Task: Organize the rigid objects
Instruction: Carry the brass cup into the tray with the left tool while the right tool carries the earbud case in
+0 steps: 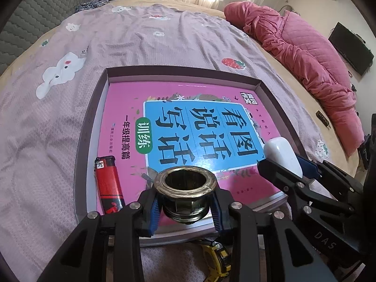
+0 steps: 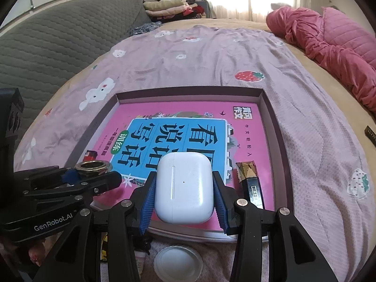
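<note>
Yellow tape measure [image 1: 217, 258] behind claw [image 1: 185, 209]

"GenRobot.AI" on left gripper [image 2: 91, 176], "DAS" on right gripper [image 1: 285, 162]

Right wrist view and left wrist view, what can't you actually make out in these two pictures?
- Yellow tape measure: left wrist view, mostly hidden behind the left gripper.
- White round lid: right wrist view, partly hidden by the right gripper.
- Red lighter: right wrist view, mostly hidden behind the brass fitting.
- Dark tag: cut off by the fisheye's edge, print unreadable.
</note>
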Motion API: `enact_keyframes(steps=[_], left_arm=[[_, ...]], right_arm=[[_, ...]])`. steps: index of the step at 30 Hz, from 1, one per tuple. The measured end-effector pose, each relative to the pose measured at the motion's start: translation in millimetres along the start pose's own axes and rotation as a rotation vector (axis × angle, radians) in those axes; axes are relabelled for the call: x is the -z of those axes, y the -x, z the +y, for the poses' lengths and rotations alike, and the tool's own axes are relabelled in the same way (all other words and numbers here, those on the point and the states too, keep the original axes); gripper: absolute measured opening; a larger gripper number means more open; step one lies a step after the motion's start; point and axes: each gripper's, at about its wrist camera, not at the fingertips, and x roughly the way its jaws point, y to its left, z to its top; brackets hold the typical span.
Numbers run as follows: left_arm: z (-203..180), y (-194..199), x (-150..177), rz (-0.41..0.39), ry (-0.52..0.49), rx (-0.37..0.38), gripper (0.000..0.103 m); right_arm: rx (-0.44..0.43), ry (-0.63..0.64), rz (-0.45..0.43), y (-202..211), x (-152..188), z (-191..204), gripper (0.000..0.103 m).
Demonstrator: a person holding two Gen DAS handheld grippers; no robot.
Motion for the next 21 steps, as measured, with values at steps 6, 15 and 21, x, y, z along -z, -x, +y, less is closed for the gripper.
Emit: enact_keyframes(steps=[6,15,21], left_arm=[[-1,-3,3,0.009,-0.004,-0.002,0.036],[0,-7,4,0.02,-0.003,-0.003,0.036],[-2,-9,6,0.025,-0.008,-0.003,0.036]], right_arm=[[0.005,-0.001,0.015,-8,4,-2,0.045],[0.005,0.008,0.043,-19,7,-1,0.045],[0.018,0.012,0.064,-26,12,-1,0.045]])
